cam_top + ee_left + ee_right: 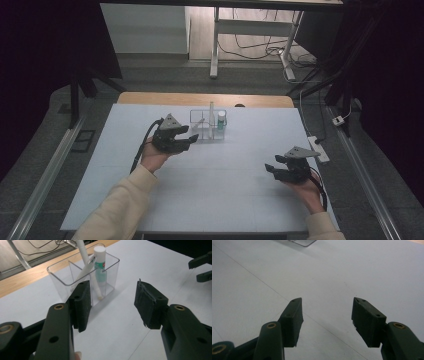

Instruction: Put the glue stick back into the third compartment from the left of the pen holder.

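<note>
A clear plastic organiser (207,127) (60,277) with compartments stands at the back middle of the white table. Inside it are a white pen-like stick (87,267) leaning upright and a small white-capped tube with a green label (221,121) (100,260). My left gripper (189,138) (112,303) is open, just left of and in front of the organiser, holding nothing. My right gripper (274,163) (327,320) is open over bare table at the front right, also holding nothing. In the left gripper view the right gripper's jaws show at the far right edge.
The white table top (220,175) has a wooden strip (205,99) along its far edge. Beyond it are desk legs and cables on the floor. A white power strip (318,148) lies off the table's right side. A corner of the organiser (303,242) shows at the top of the right gripper view.
</note>
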